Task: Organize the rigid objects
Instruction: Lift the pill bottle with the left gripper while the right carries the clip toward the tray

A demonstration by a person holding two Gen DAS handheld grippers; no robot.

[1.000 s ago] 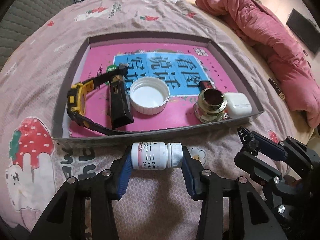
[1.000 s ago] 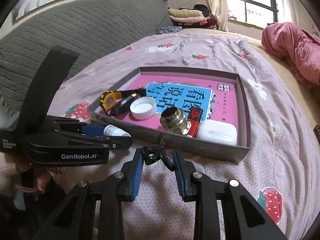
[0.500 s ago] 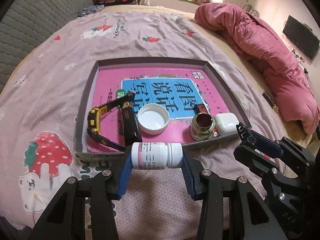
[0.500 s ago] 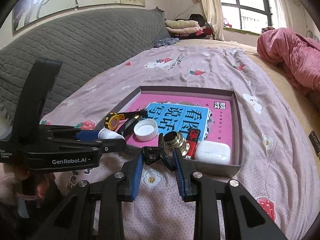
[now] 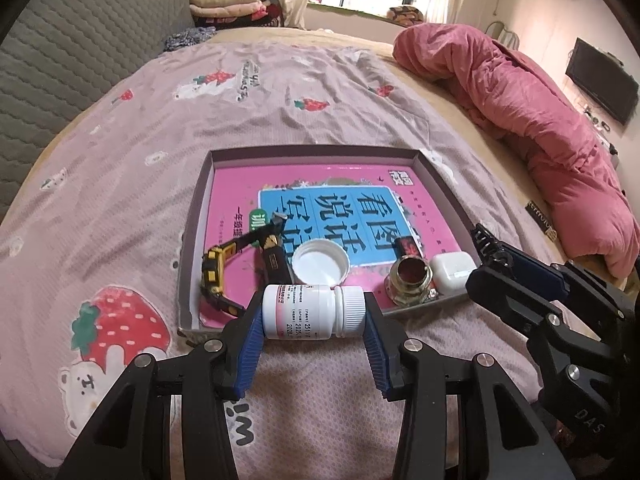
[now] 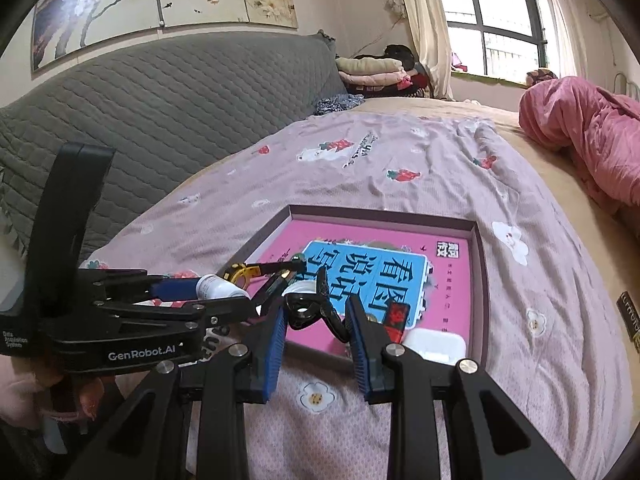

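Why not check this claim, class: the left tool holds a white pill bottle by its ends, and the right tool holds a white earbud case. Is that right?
Not quite. The left tool does hold the pill bottle by its ends, but the right tool grips a black clip, as the right wrist view shows. The earbud case lies in the tray.

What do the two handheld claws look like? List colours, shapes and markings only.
Both are black, angular plastic frames with silver screws at the joints. Each finger ends in a ribbed blue pad. The left claw shows white lettering on its side in the right wrist view: "GenRobot.AI", plus small text on its body. The right claw carries white letters "DAS" in the left wrist view. No cables or sleeves visible.
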